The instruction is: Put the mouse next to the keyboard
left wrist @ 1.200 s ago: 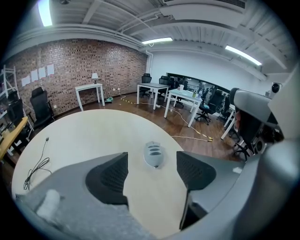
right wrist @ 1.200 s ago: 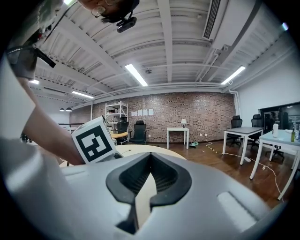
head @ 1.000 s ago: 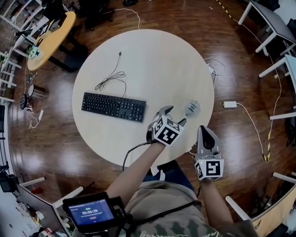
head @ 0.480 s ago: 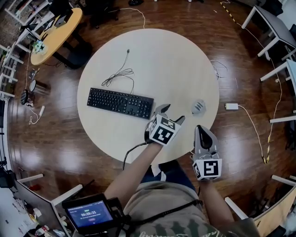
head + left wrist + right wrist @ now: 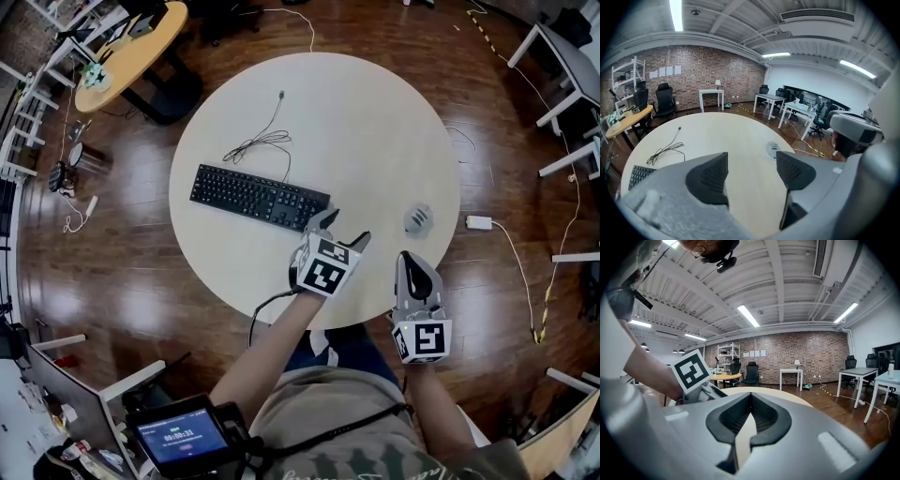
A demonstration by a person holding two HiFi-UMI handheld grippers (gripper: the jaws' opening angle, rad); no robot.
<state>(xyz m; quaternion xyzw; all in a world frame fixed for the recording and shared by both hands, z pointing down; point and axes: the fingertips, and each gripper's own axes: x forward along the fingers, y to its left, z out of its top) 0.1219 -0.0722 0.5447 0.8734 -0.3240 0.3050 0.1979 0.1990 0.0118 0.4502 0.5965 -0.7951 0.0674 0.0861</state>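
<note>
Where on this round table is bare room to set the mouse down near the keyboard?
Bare table lies between the right end of the keyboard and the mouse, where the open left gripper hangs. The far right side beyond the mouse is bare too. Behind the keyboard, the coiled cable crowds it.

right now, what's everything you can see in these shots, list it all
round table: one, pale wood, middle of the head view
keyboard: one, black, left part of the round table
cable: one, dark, loosely coiled behind the keyboard
mouse: one, grey, near the round table's right edge, apart from the keyboard
oval table: one, yellowish, upper left
small box: one, white, on the floor to the right, with a cord
screen device: one, dark, lit, on the person's front
left gripper: one, grey, jaws apart, empty, just right of the keyboard
right gripper: one, grey, jaws together, at the near edge
</note>
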